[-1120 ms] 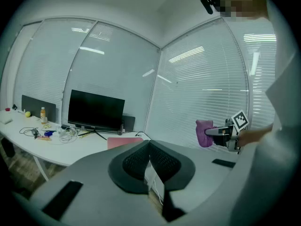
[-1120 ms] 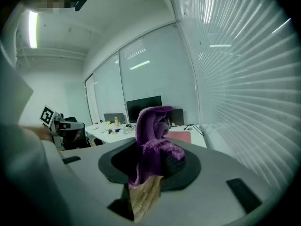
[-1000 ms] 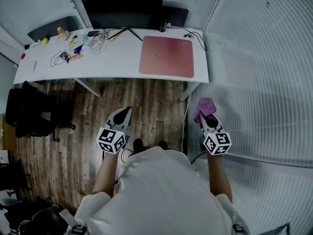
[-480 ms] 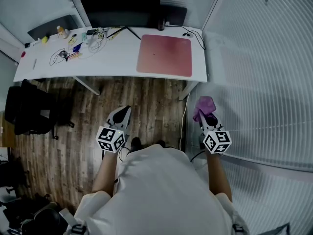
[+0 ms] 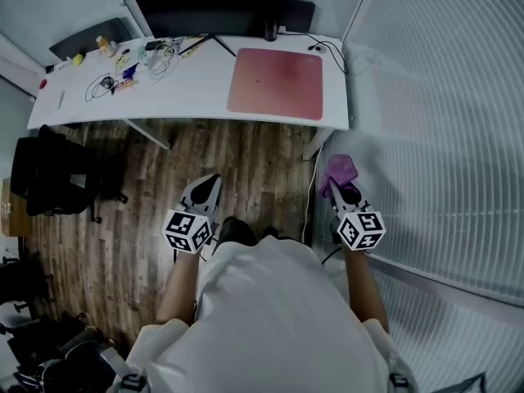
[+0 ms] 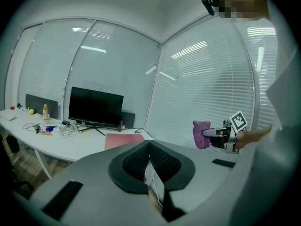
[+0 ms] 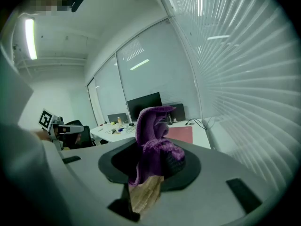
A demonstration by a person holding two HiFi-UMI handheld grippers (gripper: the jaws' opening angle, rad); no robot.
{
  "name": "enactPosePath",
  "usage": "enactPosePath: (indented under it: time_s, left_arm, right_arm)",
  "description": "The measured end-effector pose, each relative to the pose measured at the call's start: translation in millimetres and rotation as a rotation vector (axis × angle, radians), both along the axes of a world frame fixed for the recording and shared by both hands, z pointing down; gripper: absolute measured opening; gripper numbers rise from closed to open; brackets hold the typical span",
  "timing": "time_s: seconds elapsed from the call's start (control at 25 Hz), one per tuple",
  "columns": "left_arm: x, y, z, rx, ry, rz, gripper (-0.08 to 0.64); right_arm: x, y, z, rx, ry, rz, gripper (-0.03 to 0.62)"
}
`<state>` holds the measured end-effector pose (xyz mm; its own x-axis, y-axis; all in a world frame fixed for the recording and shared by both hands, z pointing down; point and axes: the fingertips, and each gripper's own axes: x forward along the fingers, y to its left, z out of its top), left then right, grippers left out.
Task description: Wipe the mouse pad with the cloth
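Observation:
A pink mouse pad (image 5: 276, 83) lies flat on the right part of a white desk (image 5: 180, 97); it also shows small in the left gripper view as the mouse pad (image 6: 123, 140) and in the right gripper view as the mouse pad (image 7: 180, 134). My right gripper (image 5: 342, 188) is shut on a bunched purple cloth (image 5: 339, 172), which sticks up from the jaws, cloth (image 7: 153, 140). My left gripper (image 5: 205, 193) is shut with nothing in it, jaws meeting in the left gripper view (image 6: 149, 147). Both grippers hang over the wooden floor, well short of the desk.
A black monitor (image 5: 201, 5) stands at the desk's back, with cables and small items (image 5: 123, 68) on the left part. A dark office chair (image 5: 53, 178) is at the left. A blind-covered glass wall (image 5: 434, 137) runs along the right, near the right gripper.
The view has shifted slightly; the desk sits a little farther up. Both grippers have kept nearly the same places, the right one still shut on the cloth.

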<state>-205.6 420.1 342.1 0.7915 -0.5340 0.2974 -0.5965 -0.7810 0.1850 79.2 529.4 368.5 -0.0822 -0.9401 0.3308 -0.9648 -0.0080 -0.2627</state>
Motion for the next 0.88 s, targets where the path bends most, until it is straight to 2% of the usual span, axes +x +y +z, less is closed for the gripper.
enactPosePath:
  time_s: [0.44,0.88]
  left_arm:
    - [16.5,-39.9,4.8,-0.01,0.01,0.0,0.017]
    - [37.2,-138.4,15.9,-0.026,0.005,0.061,0.017]
  right_arm:
    - [13.2,-30.2,5.2,-0.025,0.007,-0.012,0.135]
    - [18.9,-108.5,13.9,-0.07,0.012,0.016,0.135]
